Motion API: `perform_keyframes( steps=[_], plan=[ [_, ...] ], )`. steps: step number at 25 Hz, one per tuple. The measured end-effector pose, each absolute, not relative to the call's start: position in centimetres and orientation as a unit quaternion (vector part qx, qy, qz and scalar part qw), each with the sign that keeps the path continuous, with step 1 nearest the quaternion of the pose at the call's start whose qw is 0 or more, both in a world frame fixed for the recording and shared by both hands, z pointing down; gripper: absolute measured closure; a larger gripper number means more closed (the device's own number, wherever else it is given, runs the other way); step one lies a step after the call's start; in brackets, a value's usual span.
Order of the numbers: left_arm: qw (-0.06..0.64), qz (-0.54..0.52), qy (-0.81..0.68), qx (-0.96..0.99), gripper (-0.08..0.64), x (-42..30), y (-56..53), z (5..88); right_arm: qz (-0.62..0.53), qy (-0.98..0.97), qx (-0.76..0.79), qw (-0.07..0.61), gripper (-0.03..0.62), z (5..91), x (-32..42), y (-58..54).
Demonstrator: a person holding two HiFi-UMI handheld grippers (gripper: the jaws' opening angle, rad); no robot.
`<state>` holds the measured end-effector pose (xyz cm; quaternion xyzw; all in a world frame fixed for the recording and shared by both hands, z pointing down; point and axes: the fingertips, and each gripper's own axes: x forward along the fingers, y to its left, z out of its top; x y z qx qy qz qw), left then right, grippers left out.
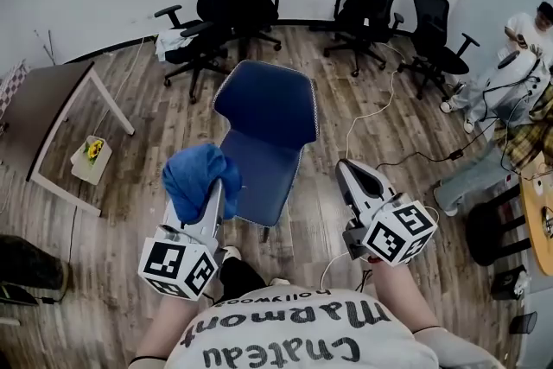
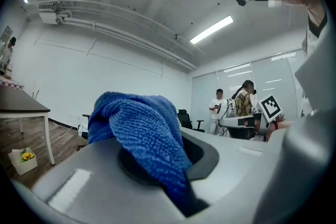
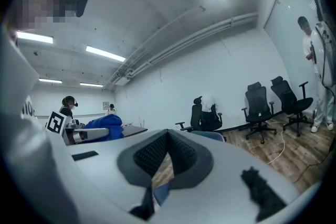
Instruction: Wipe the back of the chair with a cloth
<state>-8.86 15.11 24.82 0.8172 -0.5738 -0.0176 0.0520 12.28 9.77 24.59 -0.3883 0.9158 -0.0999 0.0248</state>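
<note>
A blue chair stands in front of me in the head view, its backrest [image 1: 266, 106] farther away than its seat [image 1: 259, 177]. My left gripper [image 1: 218, 187] is at the seat's left edge and is shut on a bunched blue cloth [image 1: 194, 175]. In the left gripper view the cloth [image 2: 139, 131] hangs over the closed jaws [image 2: 157, 165]. My right gripper [image 1: 348, 172] is held to the right of the seat, shut and holding nothing. In the right gripper view its ribbed pads [image 3: 181, 157] meet, and a sliver of the blue chair [image 3: 211, 136] shows beyond them.
Several black office chairs [image 1: 373, 0] stand along the far wall. A brown table [image 1: 43, 112] and a small white box of yellow flowers [image 1: 91, 158] are at the left. Cables [image 1: 380, 108] run across the wooden floor. People [image 1: 510, 91] stand at the right.
</note>
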Motion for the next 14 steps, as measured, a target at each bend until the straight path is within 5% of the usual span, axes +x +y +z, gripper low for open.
perform_keyframes(
  steps=[14],
  plan=[
    [0.05, -0.022, -0.577, 0.815, 0.523, -8.8, 16.3, 24.4, -0.098, 0.918, -0.383, 0.032, 0.578, 24.2, 12.3, 10.7]
  ],
)
